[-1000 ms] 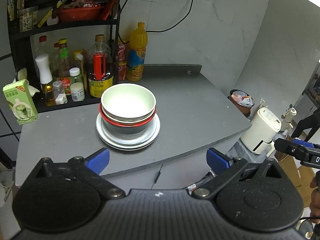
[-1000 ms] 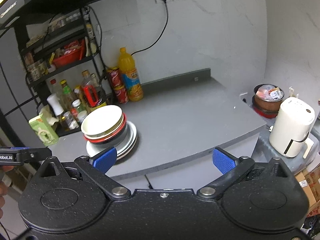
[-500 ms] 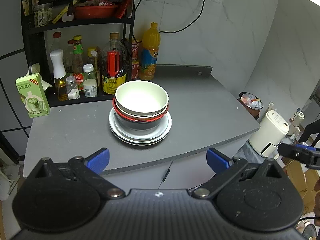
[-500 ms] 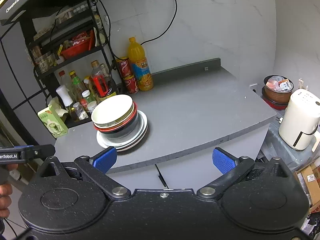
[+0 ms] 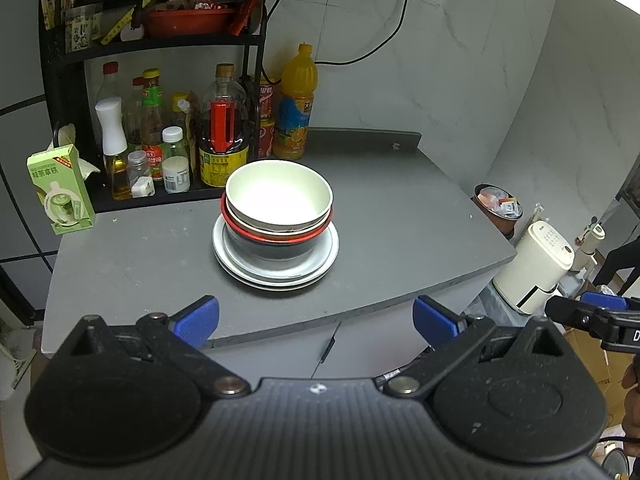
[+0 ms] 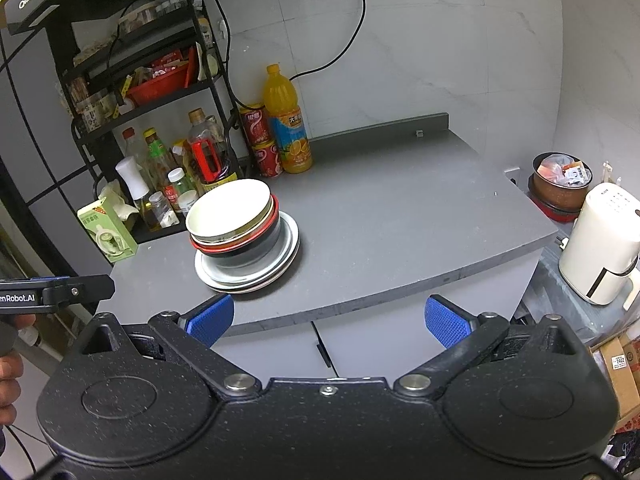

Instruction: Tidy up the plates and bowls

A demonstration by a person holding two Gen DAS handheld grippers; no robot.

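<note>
Bowls and plates sit in one stack near the middle of the grey worktop (image 5: 400, 216): a white round bowl (image 5: 279, 196) nested in a red-rimmed dark bowl (image 5: 276, 238), on pale round plates (image 5: 276, 272). Over the last second both views have drawn back and the stack looks smaller and farther off. The left hand-held gripper (image 5: 316, 320) and right hand-held gripper (image 6: 328, 316) hang released and empty, short of the worktop edge. The stacking looks finished, so this is probably a retreat.
</note>
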